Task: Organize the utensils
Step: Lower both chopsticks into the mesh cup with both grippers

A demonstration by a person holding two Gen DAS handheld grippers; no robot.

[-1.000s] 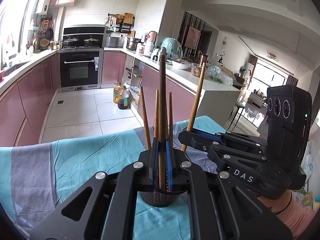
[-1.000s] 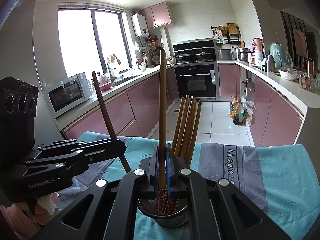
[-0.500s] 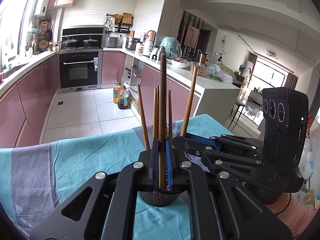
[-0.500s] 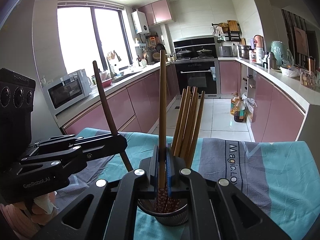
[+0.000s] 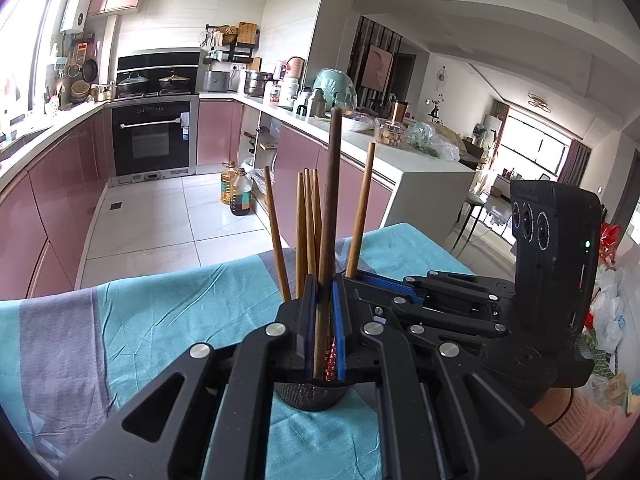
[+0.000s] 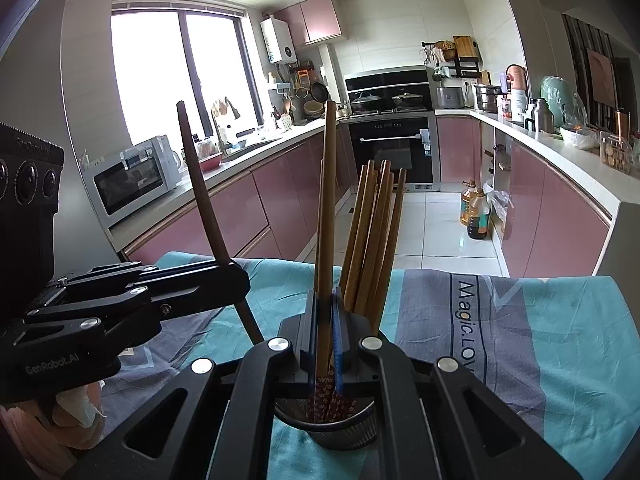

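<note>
We see two black linkage grippers with silver screws at the pivots and blue pads lining the fingers. The left gripper (image 6: 234, 280) carries the white marking "GenRobot.AI" on its side; its boxy black camera housing (image 6: 28, 184) shows three round lenses. The right gripper (image 5: 360, 280) has a matching housing (image 5: 554, 224) with three lenses and a small green light. A pink knitted sleeve (image 5: 592, 428) covers the right wrist.

Brown chopsticks (image 6: 370, 236), dark mesh holder (image 5: 310, 396), teal-and-grey striped cloth (image 5: 132, 320), pink cabinets (image 6: 280, 196).
</note>
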